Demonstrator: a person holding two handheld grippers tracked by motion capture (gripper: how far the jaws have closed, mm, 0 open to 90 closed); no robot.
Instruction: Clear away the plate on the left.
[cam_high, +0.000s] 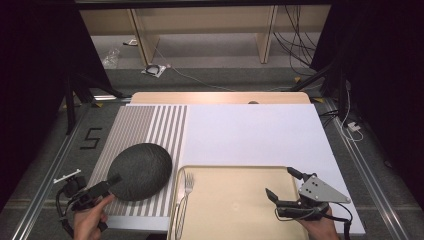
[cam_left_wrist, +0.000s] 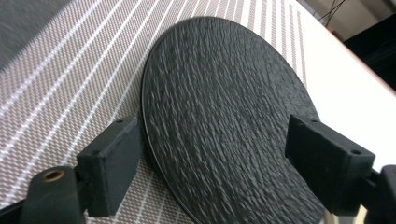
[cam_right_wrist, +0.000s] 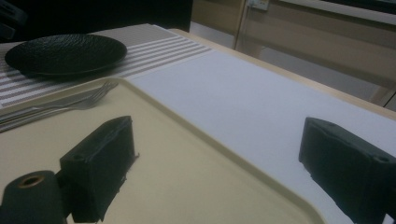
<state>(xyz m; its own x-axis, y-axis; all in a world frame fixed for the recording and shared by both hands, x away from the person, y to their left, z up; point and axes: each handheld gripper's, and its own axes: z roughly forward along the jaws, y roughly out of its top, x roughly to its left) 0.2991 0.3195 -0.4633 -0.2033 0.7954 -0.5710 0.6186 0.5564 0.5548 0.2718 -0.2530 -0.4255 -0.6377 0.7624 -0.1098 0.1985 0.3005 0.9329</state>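
A round black plate (cam_high: 139, 171) with a rough, rippled surface lies on the striped placemat (cam_high: 145, 131) at the left of the table, its right edge near the cream tray (cam_high: 240, 200) that sits at the front. The left gripper (cam_high: 114, 181), held in the person's left hand (cam_high: 90, 220), is at the plate's near-left rim; in the left gripper view the plate (cam_left_wrist: 224, 135) looks tilted between the two black jaws, which stand apart, one on each side of the rim, and it cannot be told whether either pad touches it. The right gripper (cam_high: 283, 185), held in the right hand (cam_high: 320, 227), is over the right end of the tray with its jaws wide apart and nothing between them; the right gripper view looks across the tray (cam_right_wrist: 187, 154) toward the plate (cam_right_wrist: 65, 53). A silver fork (cam_high: 188, 187) lies along the tray's left edge, tines pointing away from the person, with more cutlery just beside it, too thin to make out. A white sheet (cam_high: 255, 135) covers the table right of the placemat
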